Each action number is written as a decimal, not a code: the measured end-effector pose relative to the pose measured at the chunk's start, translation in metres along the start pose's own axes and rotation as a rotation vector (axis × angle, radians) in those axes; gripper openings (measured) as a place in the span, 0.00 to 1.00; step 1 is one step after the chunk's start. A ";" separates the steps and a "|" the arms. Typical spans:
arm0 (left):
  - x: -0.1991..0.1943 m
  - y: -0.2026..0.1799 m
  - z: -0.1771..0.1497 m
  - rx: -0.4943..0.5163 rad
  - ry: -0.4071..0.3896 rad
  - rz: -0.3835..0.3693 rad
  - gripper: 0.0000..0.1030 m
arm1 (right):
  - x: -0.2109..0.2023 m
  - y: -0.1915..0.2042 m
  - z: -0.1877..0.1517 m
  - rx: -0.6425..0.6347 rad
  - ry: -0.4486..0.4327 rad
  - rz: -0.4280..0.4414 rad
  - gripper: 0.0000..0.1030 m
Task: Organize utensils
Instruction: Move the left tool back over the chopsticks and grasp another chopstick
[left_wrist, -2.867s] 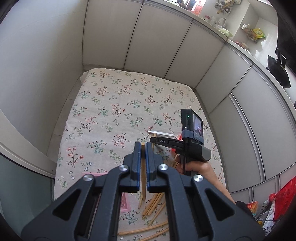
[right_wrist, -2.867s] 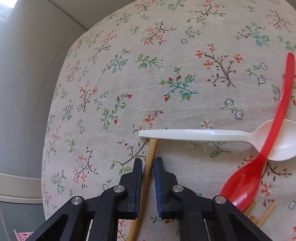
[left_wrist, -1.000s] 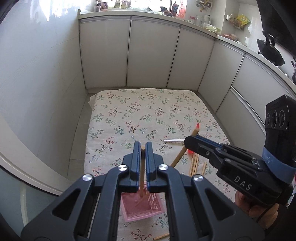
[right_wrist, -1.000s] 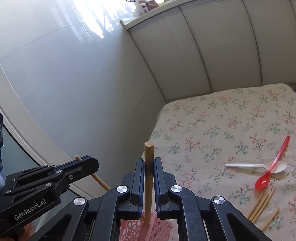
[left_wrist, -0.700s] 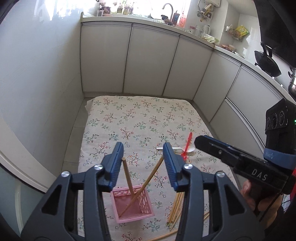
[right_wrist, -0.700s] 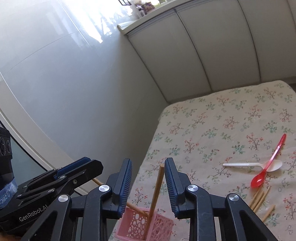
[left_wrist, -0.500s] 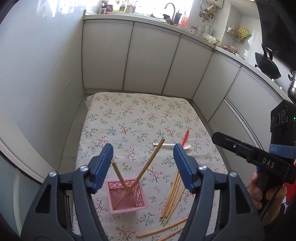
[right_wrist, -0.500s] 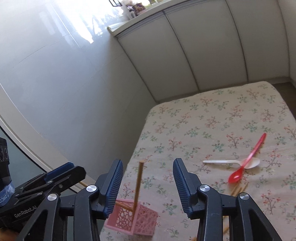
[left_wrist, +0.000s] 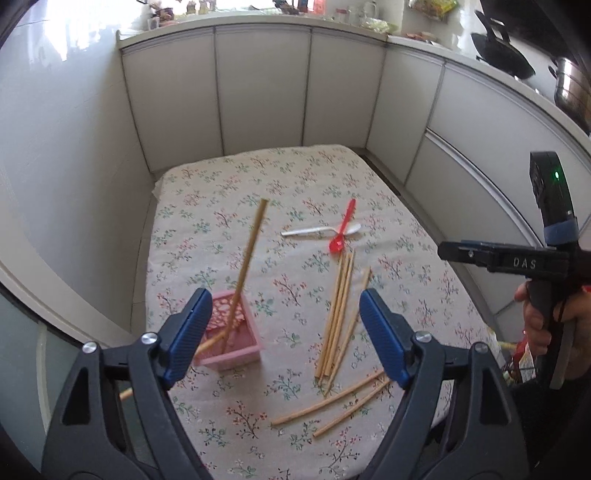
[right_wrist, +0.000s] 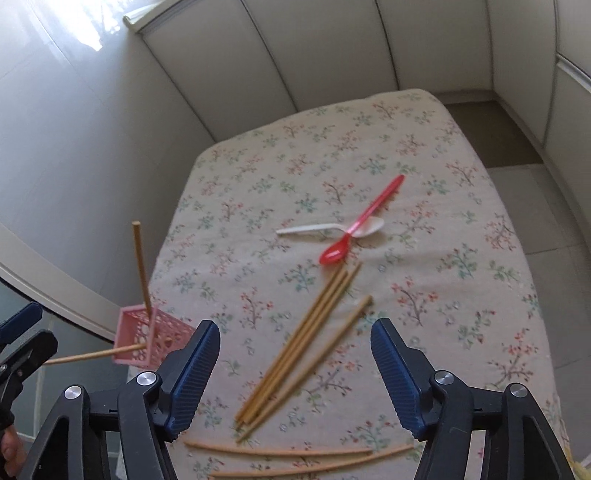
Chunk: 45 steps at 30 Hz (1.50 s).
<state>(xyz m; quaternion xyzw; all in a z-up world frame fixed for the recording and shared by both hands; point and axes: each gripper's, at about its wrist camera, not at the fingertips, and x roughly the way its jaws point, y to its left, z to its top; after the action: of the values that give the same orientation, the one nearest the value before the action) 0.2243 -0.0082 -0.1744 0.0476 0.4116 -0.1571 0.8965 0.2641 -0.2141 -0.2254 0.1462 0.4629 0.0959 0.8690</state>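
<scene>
A pink perforated basket (left_wrist: 232, 338) (right_wrist: 147, 341) stands at the left edge of the floral cloth. Two wooden chopsticks lean in it: one tall (left_wrist: 249, 258) (right_wrist: 141, 266), one tipped over the left rim (right_wrist: 92, 356). Several loose chopsticks (left_wrist: 340, 314) (right_wrist: 303, 343) lie in a bundle in the middle, two more (left_wrist: 332, 402) (right_wrist: 288, 452) near the front edge. A red spoon (left_wrist: 343, 229) (right_wrist: 360, 225) lies across a white spoon (left_wrist: 317, 231) (right_wrist: 325, 229) further back. My left gripper (left_wrist: 284, 338) is open and empty above the basket's right side. My right gripper (right_wrist: 295, 380) is open and empty over the bundle.
The cloth-covered table (left_wrist: 295, 177) sits in a corner of white cabinet doors (left_wrist: 258, 92). A pale wall (right_wrist: 74, 147) runs close along its left side. A grey floor (right_wrist: 517, 184) shows to the right of the table.
Both grippers opened and let go of their chopsticks, which now lean in the pink basket. Both grippers then pulled back and up, and swung right toward the loose chopsticks.
</scene>
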 end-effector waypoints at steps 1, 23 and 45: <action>0.006 -0.007 -0.005 0.023 0.027 -0.009 0.80 | 0.001 -0.006 -0.004 0.010 0.011 -0.014 0.72; 0.149 -0.108 -0.093 0.361 0.461 -0.241 0.48 | 0.063 -0.088 -0.080 0.179 0.359 -0.203 0.75; 0.192 -0.114 -0.074 0.133 0.506 -0.223 0.07 | 0.093 -0.115 -0.101 0.288 0.465 -0.185 0.75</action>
<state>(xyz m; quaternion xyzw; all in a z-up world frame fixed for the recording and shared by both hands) 0.2520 -0.1469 -0.3623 0.0984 0.6136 -0.2645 0.7375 0.2353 -0.2773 -0.3908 0.1992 0.6701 -0.0195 0.7148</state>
